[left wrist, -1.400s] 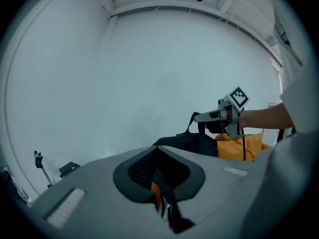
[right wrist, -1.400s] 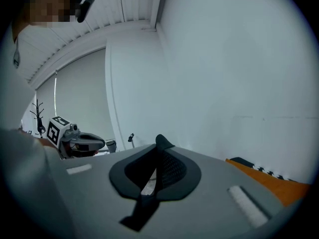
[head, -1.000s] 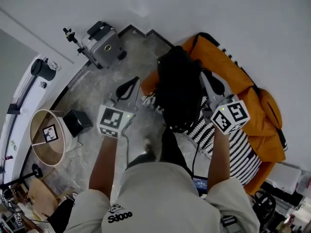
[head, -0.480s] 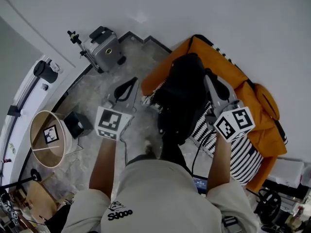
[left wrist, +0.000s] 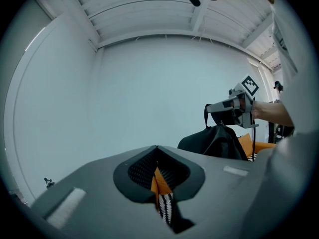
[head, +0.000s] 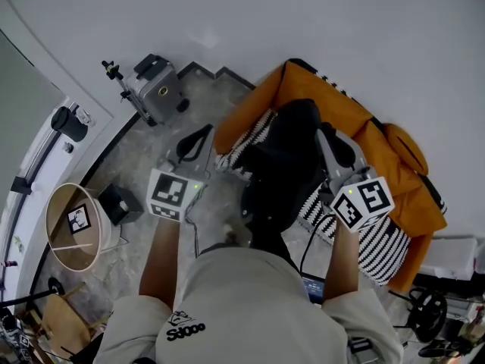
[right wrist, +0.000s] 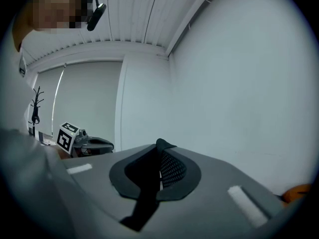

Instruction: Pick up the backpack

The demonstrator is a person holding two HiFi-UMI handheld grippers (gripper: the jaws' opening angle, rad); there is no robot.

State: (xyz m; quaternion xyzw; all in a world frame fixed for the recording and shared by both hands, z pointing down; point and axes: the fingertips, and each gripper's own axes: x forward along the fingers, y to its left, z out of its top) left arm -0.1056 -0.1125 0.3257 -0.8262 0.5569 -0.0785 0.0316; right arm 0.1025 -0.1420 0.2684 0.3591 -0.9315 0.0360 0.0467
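Note:
The black backpack (head: 284, 165) hangs in the air in front of the orange sofa (head: 394, 154). My right gripper (head: 324, 132) is shut on the backpack's top strap (right wrist: 147, 188), which runs down between its jaws in the right gripper view. The left gripper view shows the bag (left wrist: 214, 142) dangling under that gripper (left wrist: 209, 108). My left gripper (head: 206, 130) stays to the left of the backpack, apart from it, its jaws shut (left wrist: 157, 148) with nothing held. Only the sofa's orange and striped cloth shows through the slit behind its jaws.
A black-and-white striped cloth (head: 379, 241) lies on the sofa. On the marble floor to the left are a grey case with a small tripod (head: 155, 89), a black box (head: 120, 202) and a round shade (head: 72, 226). A white wall stands behind.
Both grippers have risen. The backpack has come up with the right gripper and swung rightward, uncovering striped cloth at the sofa's left end. The left gripper stays shut and holds nothing.

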